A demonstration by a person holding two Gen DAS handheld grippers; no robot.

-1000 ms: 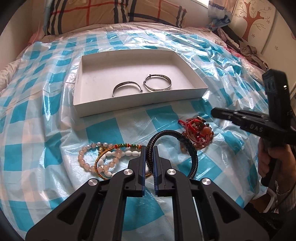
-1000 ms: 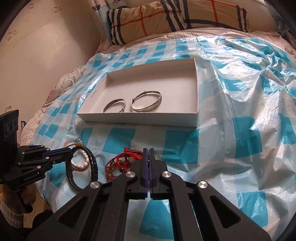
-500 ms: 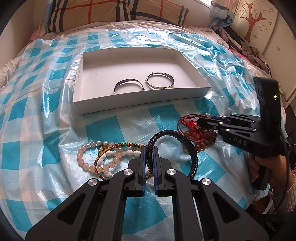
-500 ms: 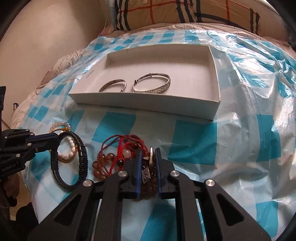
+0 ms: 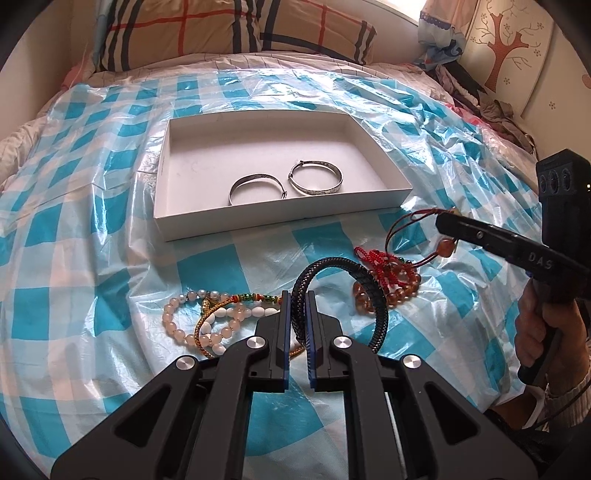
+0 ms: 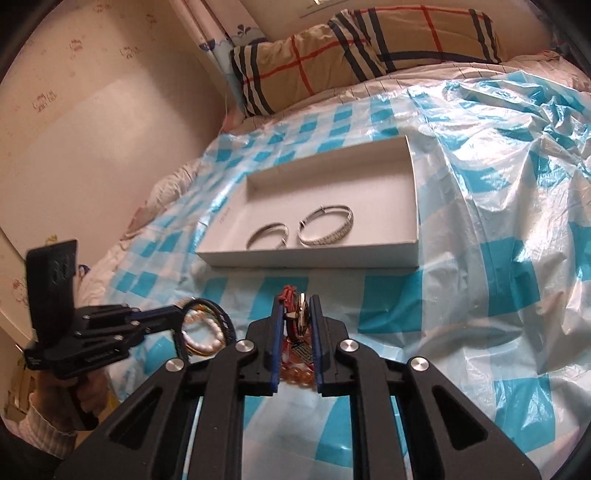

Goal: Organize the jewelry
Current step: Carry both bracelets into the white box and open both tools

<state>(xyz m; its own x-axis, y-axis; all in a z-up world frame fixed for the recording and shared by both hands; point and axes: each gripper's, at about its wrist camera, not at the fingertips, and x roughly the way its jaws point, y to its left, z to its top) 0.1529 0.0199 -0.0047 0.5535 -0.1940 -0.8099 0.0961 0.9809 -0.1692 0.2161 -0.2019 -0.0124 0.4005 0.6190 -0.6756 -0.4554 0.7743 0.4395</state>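
In the left wrist view the left gripper (image 5: pixel 297 306) sits at lower centre, its jaws clamped on the black braided bracelet (image 5: pixel 376 295), whose loop arcs up and to the right of the fingertips and rests on the blue and white checked plastic sheet (image 5: pixel 110 229). Just left of the fingertips lies a pale bead bracelet (image 5: pixel 177 325) tangled with a gold braided cord (image 5: pixel 207 325) carrying small coloured beads. To the right, amber beads (image 5: pixel 402 291) and a red knotted cord (image 5: pixel 380 266) still lie partly on the sheet, while a thin brown cord (image 5: pixel 406 225) rises from them to the right gripper (image 5: pixel 448 225) at the right edge, held by a hand (image 5: pixel 539 328)

In the right wrist view the right gripper (image 6: pixel 297 314) at lower centre has closed on this red and amber bracelet (image 6: pixel 291 321); red cord and a small metal charm (image 6: pixel 302 314) sit between the pads, and the amber beads hang below, though how much of the strand is off the sheet is hard to judge. The left gripper (image 6: pixel 181 314) shows at centre left with the black loop (image 6: pixel 221 321) at its tip

The white shallow box (image 5: pixel 173 221) lies in the upper middle of both views, apart from the loose jewelry. Inside it 2 silver bangles (image 5: pixel 255 186) lie side by side near its front wall, close to touching. A plaid pillow (image 5: pixel 236 29) lies along the top of the frame
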